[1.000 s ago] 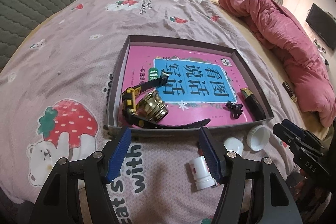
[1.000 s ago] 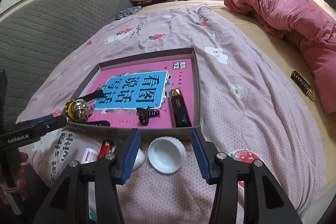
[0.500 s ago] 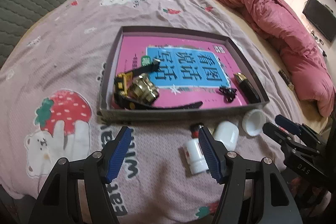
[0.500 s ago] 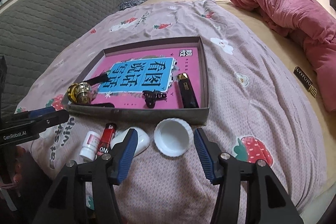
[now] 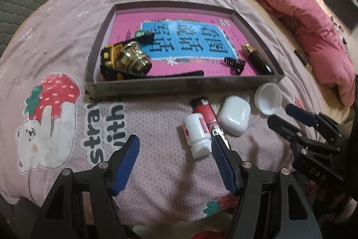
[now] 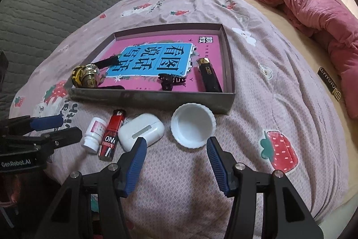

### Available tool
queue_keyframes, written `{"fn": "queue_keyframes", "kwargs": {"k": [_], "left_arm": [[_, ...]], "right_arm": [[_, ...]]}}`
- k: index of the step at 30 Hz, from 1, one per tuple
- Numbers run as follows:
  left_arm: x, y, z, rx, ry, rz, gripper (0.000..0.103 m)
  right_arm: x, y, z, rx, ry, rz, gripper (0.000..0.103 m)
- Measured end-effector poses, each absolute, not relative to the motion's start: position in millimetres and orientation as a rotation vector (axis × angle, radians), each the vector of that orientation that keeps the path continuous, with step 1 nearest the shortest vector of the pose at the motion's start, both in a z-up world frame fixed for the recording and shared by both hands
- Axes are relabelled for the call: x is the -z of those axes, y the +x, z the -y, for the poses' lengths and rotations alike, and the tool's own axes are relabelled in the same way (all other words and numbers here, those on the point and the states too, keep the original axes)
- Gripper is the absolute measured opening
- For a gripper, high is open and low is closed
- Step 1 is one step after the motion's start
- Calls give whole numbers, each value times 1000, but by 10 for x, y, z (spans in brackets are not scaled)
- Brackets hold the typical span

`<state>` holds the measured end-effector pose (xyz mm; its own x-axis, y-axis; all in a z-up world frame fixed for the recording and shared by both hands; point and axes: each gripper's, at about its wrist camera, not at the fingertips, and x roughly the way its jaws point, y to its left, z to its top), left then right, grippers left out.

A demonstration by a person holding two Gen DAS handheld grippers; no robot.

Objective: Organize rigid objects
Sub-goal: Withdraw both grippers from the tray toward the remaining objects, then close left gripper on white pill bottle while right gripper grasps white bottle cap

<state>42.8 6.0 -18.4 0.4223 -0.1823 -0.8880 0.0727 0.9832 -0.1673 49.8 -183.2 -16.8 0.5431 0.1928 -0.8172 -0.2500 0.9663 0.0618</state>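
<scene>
Starting nearest the cameras, the left gripper (image 5: pixel 174 162) and the right gripper (image 6: pixel 176 160) both stand wide open above the strawberry-print bedspread (image 6: pixel 279 104), each holding nothing. Four loose items lie just short of the tray: one white pill bottle (image 5: pixel 197 133) on its side, one red lighter (image 5: pixel 209 118) touching it, one white earbud case (image 5: pixel 233 119) beside the lighter, and one upturned white cap (image 6: pixel 192 128) between the right gripper's fingertips and the tray wall. Beyond them sits one shallow grey tray (image 5: pixel 183 85) lined with a pink book (image 5: pixel 188 37). It holds one brass knob (image 5: pixel 133 59) against one yellow toy truck (image 5: pixel 109 55) at its left, one black hair claw (image 5: pixel 235 64), and one black-and-gold bar (image 5: pixel 257 58) along its right wall. Farthest, one pink quilt (image 6: pixel 313 6) lies bunched.
</scene>
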Motion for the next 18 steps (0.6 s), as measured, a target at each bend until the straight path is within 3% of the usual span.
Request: {"fn": "queue_keyframes", "kwargs": {"k": [18], "left_arm": [[292,504,45,117,-130,-1162,68]], "right_arm": [[215,534,1879,-245,-47,-965,55]]}}
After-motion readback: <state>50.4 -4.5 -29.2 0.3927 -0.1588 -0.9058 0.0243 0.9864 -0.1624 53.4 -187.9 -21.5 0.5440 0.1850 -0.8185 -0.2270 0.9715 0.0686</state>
